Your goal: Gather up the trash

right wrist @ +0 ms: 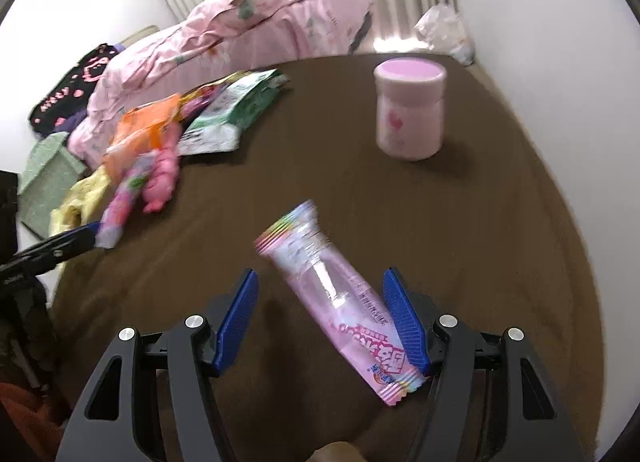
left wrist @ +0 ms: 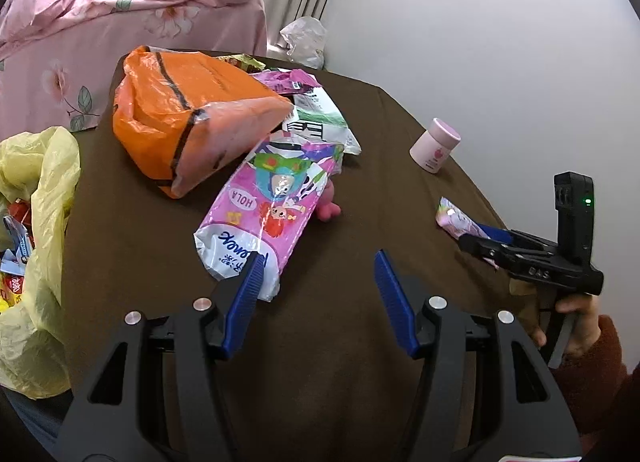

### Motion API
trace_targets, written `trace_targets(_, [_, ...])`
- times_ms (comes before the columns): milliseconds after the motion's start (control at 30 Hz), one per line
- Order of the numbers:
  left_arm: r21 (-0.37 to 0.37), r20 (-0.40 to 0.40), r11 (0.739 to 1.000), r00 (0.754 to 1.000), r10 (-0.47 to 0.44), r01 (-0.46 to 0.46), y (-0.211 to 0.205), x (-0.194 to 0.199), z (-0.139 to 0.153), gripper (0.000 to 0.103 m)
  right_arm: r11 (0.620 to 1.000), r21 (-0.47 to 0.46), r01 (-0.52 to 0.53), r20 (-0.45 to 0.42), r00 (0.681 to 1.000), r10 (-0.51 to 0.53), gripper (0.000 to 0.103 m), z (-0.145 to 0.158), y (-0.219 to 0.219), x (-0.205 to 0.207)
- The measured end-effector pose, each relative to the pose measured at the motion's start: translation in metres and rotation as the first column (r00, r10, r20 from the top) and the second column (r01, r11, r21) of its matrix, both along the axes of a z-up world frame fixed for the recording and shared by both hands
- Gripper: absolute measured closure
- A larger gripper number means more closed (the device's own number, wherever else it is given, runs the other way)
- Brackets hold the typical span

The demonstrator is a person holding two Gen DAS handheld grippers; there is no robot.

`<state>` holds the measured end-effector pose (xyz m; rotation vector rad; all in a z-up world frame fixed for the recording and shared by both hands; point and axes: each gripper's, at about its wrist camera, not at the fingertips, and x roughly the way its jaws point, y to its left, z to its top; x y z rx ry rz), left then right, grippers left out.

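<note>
A pink snack wrapper (right wrist: 340, 302) lies on the brown table between the open fingers of my right gripper (right wrist: 320, 278), resting against the right finger; it also shows in the left wrist view (left wrist: 456, 219). My left gripper (left wrist: 318, 262) is open and empty, its left finger over the corner of a pink Kleenex tissue pack (left wrist: 268, 205). An orange plastic bag (left wrist: 188, 117), a green-white pack (left wrist: 316, 121) and purple wrappers (left wrist: 288, 79) lie beyond. A yellow trash bag (left wrist: 36, 254) holding wrappers hangs at the table's left edge.
A pink jar (right wrist: 410, 109) stands upright at the far right of the brown table (left wrist: 360, 189). A small pink toy (left wrist: 330, 209) lies beside the tissue pack. A pink floral bed (left wrist: 80, 21) stands behind the table. A white plastic bag (left wrist: 304, 41) sits by the wall.
</note>
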<state>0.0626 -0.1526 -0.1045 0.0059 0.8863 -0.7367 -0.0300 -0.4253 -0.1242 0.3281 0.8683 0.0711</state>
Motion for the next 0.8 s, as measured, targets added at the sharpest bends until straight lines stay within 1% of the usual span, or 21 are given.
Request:
trace_targets(33, [0.012,0.011,1.0,1.0,0.007,-0.007,-0.002,-0.001,0.001,0.048,1.0,0.018,-0.021,0.003,1.0,0.021,0.042,0.0,0.005,-0.002])
trace_targets(67, [0.022,0.02,1.0,1.0,0.012,-0.012,-0.003,-0.002,0.002,0.048,0.999,0.005,-0.037,0.001,0.999,0.037,0.042,0.001,0.012,-0.003])
trace_targets(167, [0.047,0.043,0.999,0.999,0.016,-0.018,-0.007,-0.005,0.005,0.048,0.993,-0.103,-0.06,-0.01,0.998,0.059,0.042,0.001,0.029,-0.005])
trace_targets(267, [0.069,0.067,0.998,0.998,0.009,-0.014,-0.009,-0.009,0.008,0.048,0.986,-0.157,-0.061,-0.007,0.998,0.06,0.041,-0.001,0.035,-0.011])
trace_targets(400, [0.063,0.097,0.998,0.995,0.009,-0.015,-0.008,-0.009,0.016,0.048,0.974,-0.2,-0.108,-0.027,0.994,0.105,0.041,0.0,0.038,-0.016])
trace_targets(433, [0.06,0.107,0.998,0.994,0.019,-0.025,-0.006,-0.008,0.018,0.048,0.968,-0.22,-0.121,-0.028,0.993,0.117,0.042,-0.001,0.04,-0.02])
trace_targets(500, [0.048,0.127,0.996,0.99,0.068,-0.075,0.003,-0.002,0.022,0.048,0.968,-0.222,-0.119,-0.02,0.993,0.118,0.042,-0.001,0.039,-0.025])
trace_targets(533, [0.045,0.128,0.994,0.988,0.091,-0.097,0.007,0.002,0.023,0.048,0.969,-0.218,-0.116,-0.018,0.993,0.115,0.042,-0.001,0.037,-0.027])
trace_targets(600, [0.044,0.117,0.989,0.984,0.134,-0.14,0.015,0.012,0.022,0.043,0.968,-0.227,-0.112,-0.028,0.994,0.108,0.042,-0.001,0.034,-0.029])
trace_targets(633, [0.049,0.103,0.986,0.983,0.151,-0.157,0.017,0.018,0.019,0.042,0.967,-0.23,-0.105,-0.037,0.994,0.099,0.042,-0.001,0.031,-0.03])
trace_targets(700, [0.071,0.066,0.987,0.988,0.143,-0.148,0.014,0.027,0.012,0.042,0.969,-0.233,-0.079,-0.051,0.996,0.069,0.042,-0.001,0.023,-0.03])
trace_targets(800, [0.085,0.038,0.99,0.993,0.113,-0.116,0.004,0.028,0.005,0.042,0.977,-0.215,-0.017,-0.052,0.999,0.005,0.042,-0.002,0.008,-0.036])
